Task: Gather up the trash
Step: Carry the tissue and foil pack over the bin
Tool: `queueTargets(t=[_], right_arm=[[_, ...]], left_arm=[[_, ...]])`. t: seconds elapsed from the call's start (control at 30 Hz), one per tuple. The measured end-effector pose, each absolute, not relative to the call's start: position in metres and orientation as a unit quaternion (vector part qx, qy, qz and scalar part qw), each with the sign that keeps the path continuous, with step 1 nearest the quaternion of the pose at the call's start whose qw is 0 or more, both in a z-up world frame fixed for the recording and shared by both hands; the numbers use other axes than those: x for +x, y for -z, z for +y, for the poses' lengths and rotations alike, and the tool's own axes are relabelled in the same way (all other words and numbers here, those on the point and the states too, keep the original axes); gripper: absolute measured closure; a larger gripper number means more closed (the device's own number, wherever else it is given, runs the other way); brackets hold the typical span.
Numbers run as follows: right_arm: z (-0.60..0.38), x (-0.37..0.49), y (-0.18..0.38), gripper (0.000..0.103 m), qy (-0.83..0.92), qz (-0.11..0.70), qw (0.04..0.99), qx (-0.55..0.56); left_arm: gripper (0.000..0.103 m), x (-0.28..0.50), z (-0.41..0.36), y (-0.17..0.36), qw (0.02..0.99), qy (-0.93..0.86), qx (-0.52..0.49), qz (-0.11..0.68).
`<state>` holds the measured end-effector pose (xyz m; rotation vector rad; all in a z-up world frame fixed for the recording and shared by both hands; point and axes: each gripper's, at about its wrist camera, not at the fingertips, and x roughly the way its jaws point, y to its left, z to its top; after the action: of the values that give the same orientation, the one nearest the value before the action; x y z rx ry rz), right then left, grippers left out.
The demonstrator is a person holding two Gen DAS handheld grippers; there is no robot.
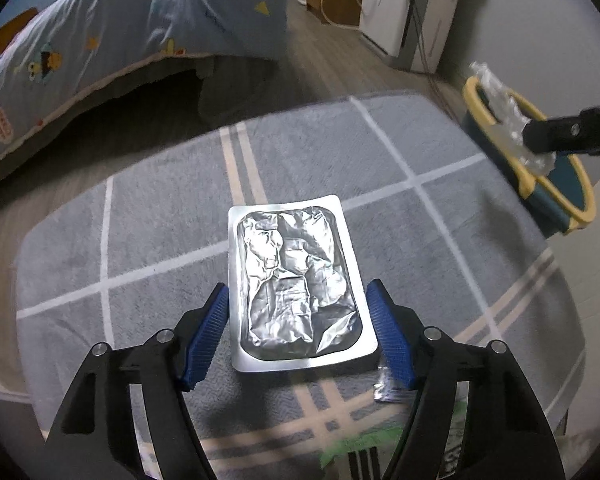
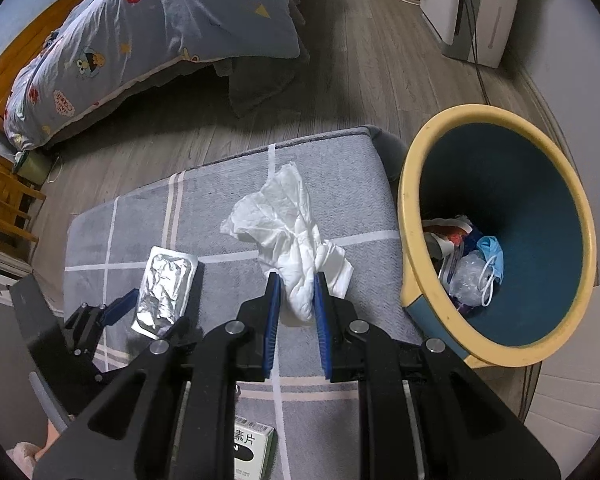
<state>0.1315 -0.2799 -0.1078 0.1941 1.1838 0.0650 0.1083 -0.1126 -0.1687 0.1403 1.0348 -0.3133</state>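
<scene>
A grey checked blanket (image 2: 228, 204) with pale stripes covers a raised surface above a wooden floor, with a bed under a blue cartoon-print quilt (image 2: 140, 40) behind. Just beside the blanket's right edge stands a round bin (image 2: 410, 208), yellow-rimmed and dark teal inside, holding a blue face mask (image 2: 492, 256) and clear plastic wrappers. The right gripper (image 2: 296, 292) has its blue-padded jaws pressed together on a crumpled white tissue (image 2: 288, 220), near the bin's rim. The left gripper (image 1: 298, 312) has its jaws spread wide on either side of a flat, crinkled silver foil blister pack (image 1: 296, 280); whether the pads touch it is unclear.
</scene>
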Motion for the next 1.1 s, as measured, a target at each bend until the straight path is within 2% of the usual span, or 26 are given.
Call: queueTargets(t=[0.3,0.53,0.77,1.1], right_arm=[[-0.303,0.122,0.079,0.086,-0.025,0.527,0.842,0.110],[-0.346,0.116,0.058,0.086,-0.009,0.497,0.855,0.148],[-0.403,0.109,0.045,0.086,0.043,0.469,0.872,0.134],[-0.496,0.095,0.073,0.086,0.099,0.484,0.842,0.215]], left_arm=[[0.033,0.093,-0.110,0.130,0.878,0.168,0.049,0.445],[0.033,0.089,-0.137,0.096,0.890,0.190,0.068,0.409],[0.033,0.083,-0.192,0.066,0.887,0.242,0.076,0.386],[0.033,0.098,-0.286,0.070,0.855,0.309,0.121,0.398]])
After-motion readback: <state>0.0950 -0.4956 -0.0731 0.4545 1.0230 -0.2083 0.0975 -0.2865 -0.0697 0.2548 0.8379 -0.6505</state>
